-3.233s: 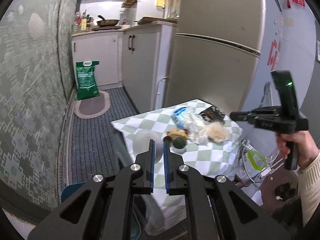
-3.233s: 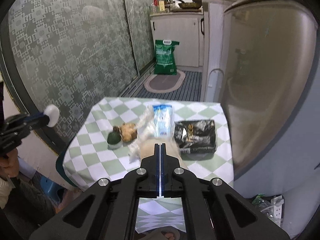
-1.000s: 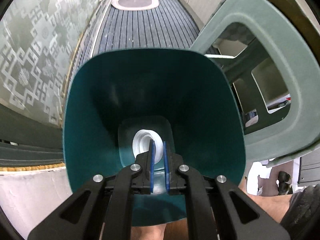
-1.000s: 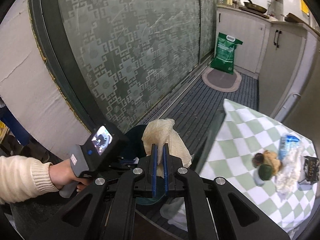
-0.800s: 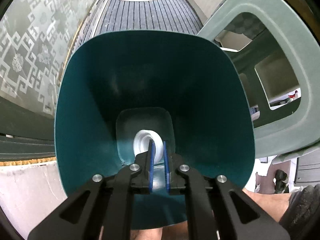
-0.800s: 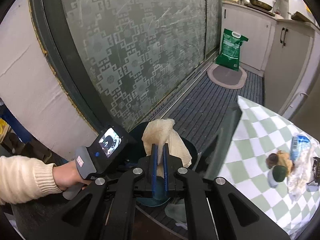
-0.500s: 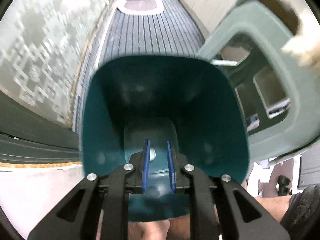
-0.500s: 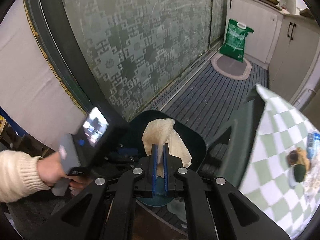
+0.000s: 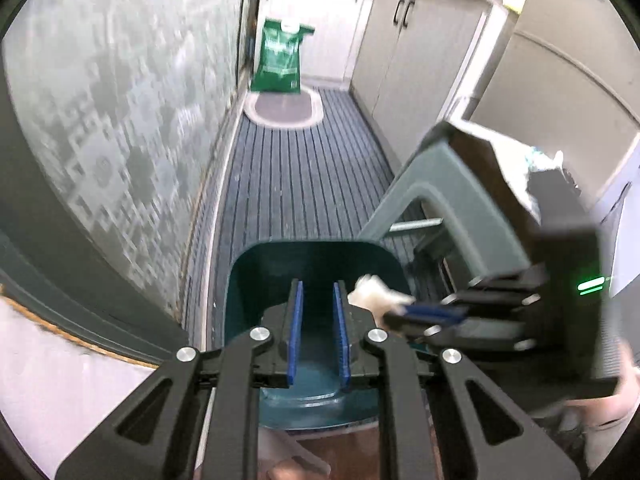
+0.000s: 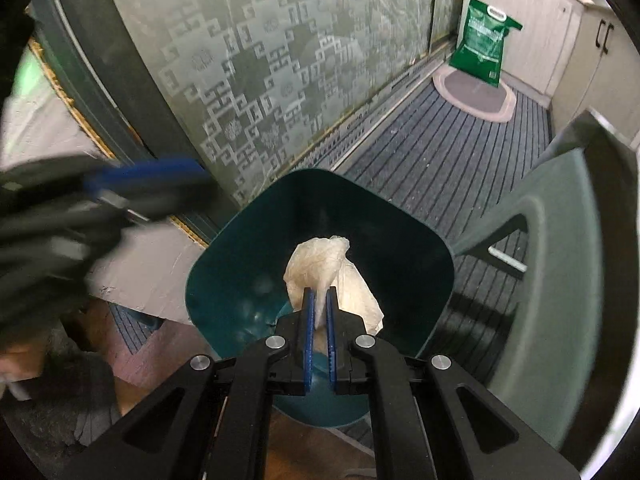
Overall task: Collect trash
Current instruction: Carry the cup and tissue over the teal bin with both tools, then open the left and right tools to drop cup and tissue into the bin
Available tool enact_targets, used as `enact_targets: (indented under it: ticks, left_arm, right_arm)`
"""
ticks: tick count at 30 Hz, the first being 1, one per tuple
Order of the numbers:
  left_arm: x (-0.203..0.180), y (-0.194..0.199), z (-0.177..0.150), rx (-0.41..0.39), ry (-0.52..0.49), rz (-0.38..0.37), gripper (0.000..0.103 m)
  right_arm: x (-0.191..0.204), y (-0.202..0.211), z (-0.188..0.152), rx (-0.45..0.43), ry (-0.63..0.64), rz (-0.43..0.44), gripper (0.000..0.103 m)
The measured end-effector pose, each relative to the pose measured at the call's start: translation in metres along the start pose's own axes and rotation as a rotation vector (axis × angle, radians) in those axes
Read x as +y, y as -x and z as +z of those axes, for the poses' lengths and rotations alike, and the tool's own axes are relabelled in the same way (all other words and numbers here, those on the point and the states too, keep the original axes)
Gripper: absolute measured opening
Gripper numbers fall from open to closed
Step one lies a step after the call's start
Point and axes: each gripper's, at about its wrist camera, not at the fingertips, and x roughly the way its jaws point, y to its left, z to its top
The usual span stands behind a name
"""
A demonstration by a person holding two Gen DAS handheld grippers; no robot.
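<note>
A dark teal trash bin stands on the floor below both grippers; it also shows in the right wrist view. My left gripper is open and empty above the bin. My right gripper is shut on a crumpled white tissue and holds it over the bin's mouth. In the left wrist view the right gripper comes in from the right with the tissue at its tip. The left gripper shows blurred at the left of the right wrist view.
A grey-green plastic stool stands right of the bin, also seen in the right wrist view. A frosted patterned glass door runs along the left. A green bag and an oval mat lie far down the striped floor.
My left gripper opened, dropped the white cup into the bin and rose away from it. My right gripper carried the tissue over the bin's mouth.
</note>
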Motion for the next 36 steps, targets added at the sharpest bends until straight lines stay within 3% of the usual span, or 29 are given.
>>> enact_targets:
  ticks: [3,8,19,22,24,25,36]
  left_arm:
    - [-0.002,0.017,0.005,-0.048,-0.011,-0.005,0.021]
    - [-0.005,0.039,0.011,-0.118,0.005,-0.025,0.042]
    - [-0.008,0.066,0.016,-0.206,-0.006,-0.021,0.049]
    - [-0.008,0.072,0.018,-0.223,-0.007,-0.028,0.049]
    - [-0.008,0.073,0.018,-0.226,-0.006,-0.031,0.050]
    - [-0.009,0.074,0.019,-0.227,-0.005,-0.034,0.050]
    - [-0.018,0.090,0.026,-0.276,0.002,-0.045,0.051]
  right_arm:
    - [0.001,-0.014,-0.002,0.018,-0.008,0.004,0.005]
    - [-0.001,-0.045,-0.008,0.064,-0.037,0.013,0.005]
    - [-0.006,-0.110,-0.024,0.184,-0.059,0.003,0.008]
    - [-0.006,-0.120,-0.028,0.204,-0.060,0.001,0.019]
    - [-0.008,-0.123,-0.030,0.210,-0.060,-0.015,0.041]
    - [-0.008,-0.124,-0.030,0.210,-0.062,-0.020,0.044]
    - [0.002,-0.096,-0.023,0.152,-0.026,-0.012,0.045]
